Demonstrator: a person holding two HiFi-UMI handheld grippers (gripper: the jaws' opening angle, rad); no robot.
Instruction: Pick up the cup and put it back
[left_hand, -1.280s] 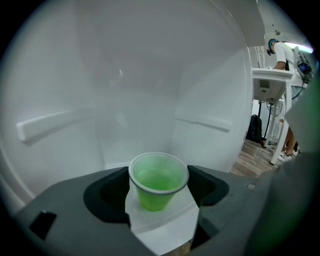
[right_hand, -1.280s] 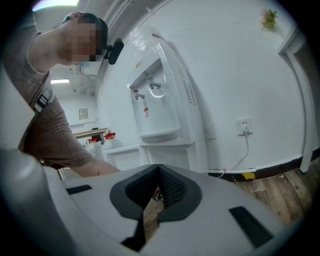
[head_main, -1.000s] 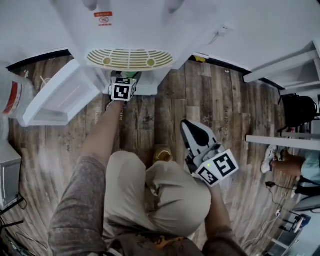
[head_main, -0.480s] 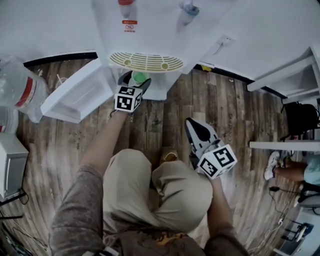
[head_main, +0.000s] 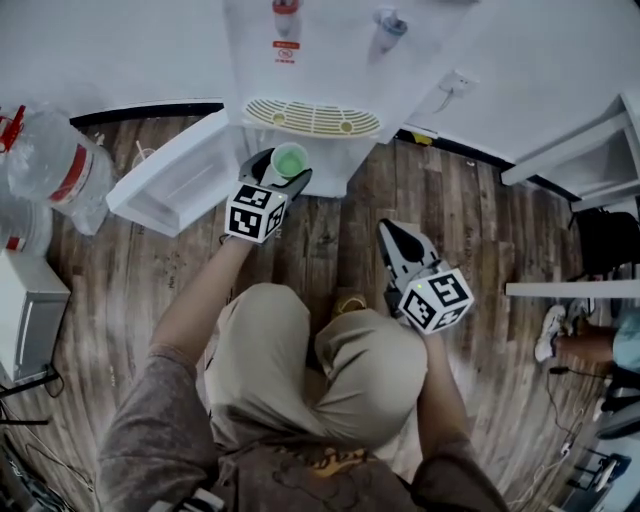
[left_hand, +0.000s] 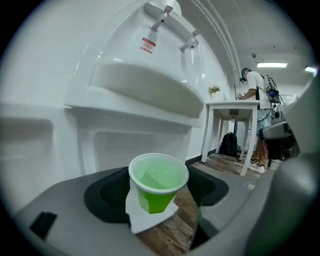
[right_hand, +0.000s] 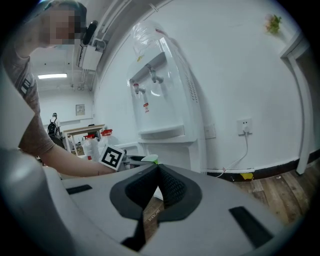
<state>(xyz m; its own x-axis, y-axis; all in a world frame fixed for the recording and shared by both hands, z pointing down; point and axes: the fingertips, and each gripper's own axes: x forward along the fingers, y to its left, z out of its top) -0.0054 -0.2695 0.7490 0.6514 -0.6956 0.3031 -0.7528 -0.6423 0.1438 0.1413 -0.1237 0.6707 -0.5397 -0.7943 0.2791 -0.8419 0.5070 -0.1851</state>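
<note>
Cup (left_hand: 158, 182) clamped in left tool (head_main: 283, 168); right gripper view shows right tool (right_hand: 157, 169) together

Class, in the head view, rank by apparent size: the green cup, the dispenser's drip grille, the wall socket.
1. drip grille
2. green cup
3. wall socket; the last two look close, order unsure.

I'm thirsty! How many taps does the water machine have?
2. The red-topped tap is on the left in the head view and the blue-topped tap on the right, both on the water dispenser above its drip tray. None seems hidden.
</note>
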